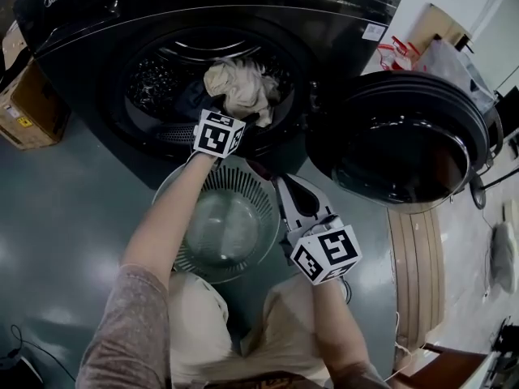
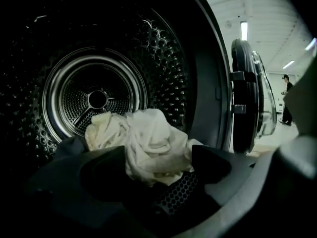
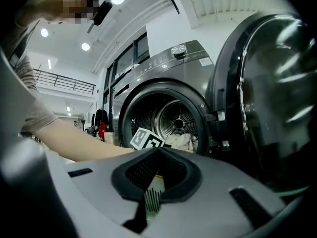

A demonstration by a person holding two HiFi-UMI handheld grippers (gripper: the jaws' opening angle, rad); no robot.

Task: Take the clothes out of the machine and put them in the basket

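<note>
The washing machine [image 1: 97,23] stands open, with the basket [image 1: 182,258] just below its mouth. At that mouth the left gripper [image 2: 158,175] is clamped on the cream cloth [image 2: 148,138]. Lift the cloth clear of the lip (dark clothes [image 1: 190,97] beneath may drag). The right gripper [image 1: 284,189] hangs below the mouth, jaws together and empty.

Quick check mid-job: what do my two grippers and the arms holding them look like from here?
The left gripper and right gripper each carry a white cube printed with black square markers. The right gripper's body is pale grey plastic with dark, honeycomb-textured jaw pads; the left looks alike but shadowed. No cables show. The person's sleeves are short, mottled grey-brown.
</note>
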